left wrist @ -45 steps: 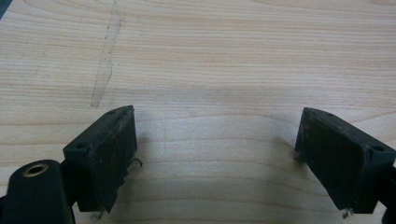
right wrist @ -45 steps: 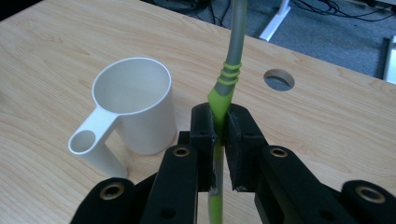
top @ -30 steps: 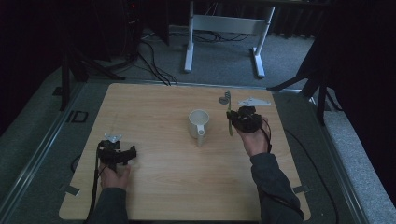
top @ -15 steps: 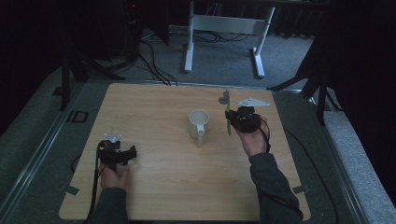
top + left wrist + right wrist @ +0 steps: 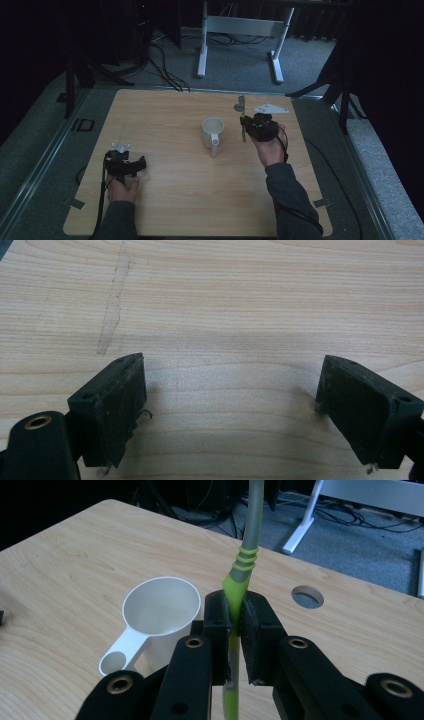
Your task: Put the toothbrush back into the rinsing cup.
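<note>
Right gripper (image 5: 235, 625) clamped on green-handled grey-shafted utensil (image 5: 243, 560), held upright just right of white plastic measuring cup (image 5: 160, 610) mid-table. Keep grip firm, swing tip over cup rim — lower slowly. Left gripper (image 5: 230, 400) jaws apart, idle over bare wooden tabletop (image 5: 225, 305).

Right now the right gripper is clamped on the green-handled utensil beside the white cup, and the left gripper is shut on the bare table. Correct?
Not quite: the left gripper is open, its jaws standing wide apart over the bare table, as the left gripper view shows. The rest holds: the right gripper is clamped on the green-handled utensil beside the white cup.
</note>
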### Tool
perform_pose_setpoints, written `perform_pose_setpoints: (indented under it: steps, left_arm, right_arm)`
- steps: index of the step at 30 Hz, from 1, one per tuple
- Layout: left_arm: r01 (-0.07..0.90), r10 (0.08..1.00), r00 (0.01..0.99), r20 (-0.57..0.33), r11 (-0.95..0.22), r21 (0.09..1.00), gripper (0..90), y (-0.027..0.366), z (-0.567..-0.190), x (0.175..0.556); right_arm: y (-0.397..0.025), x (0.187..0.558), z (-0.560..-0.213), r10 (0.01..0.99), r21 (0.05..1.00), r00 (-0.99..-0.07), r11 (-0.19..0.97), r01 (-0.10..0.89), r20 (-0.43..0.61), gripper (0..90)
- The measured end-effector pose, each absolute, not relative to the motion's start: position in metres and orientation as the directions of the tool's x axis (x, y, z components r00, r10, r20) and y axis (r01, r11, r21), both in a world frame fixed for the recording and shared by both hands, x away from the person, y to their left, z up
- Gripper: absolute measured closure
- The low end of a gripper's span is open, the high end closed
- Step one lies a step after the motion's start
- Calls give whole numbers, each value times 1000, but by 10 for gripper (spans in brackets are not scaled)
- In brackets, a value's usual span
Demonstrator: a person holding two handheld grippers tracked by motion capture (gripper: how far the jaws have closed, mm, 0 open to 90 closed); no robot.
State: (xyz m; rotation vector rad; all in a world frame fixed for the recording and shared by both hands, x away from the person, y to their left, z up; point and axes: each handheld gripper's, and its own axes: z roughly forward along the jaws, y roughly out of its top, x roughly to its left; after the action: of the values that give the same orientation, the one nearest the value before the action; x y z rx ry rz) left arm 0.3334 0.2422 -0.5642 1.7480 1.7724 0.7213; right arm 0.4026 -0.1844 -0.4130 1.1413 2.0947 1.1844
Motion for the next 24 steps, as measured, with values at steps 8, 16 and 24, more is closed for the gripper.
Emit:
perform_pose_setpoints:
  steps: [8,16,24]
  left_arm:
    - [709,1000,-10,-10,14,705,133,242,-564,333]
    - [709,1000,-10,-10,14,705,133,242,-564,333]
    - [710,1000,-10,-10,14,704,133,242,-564,333]
  right_arm:
    - [-183,402,-411,832,870,-554,267,416,9,818]
    - [-182,401,-409,830,876,-558,265,403,6,818]
    - [-178,400,-408,825,884,-566,261,388,5,818]
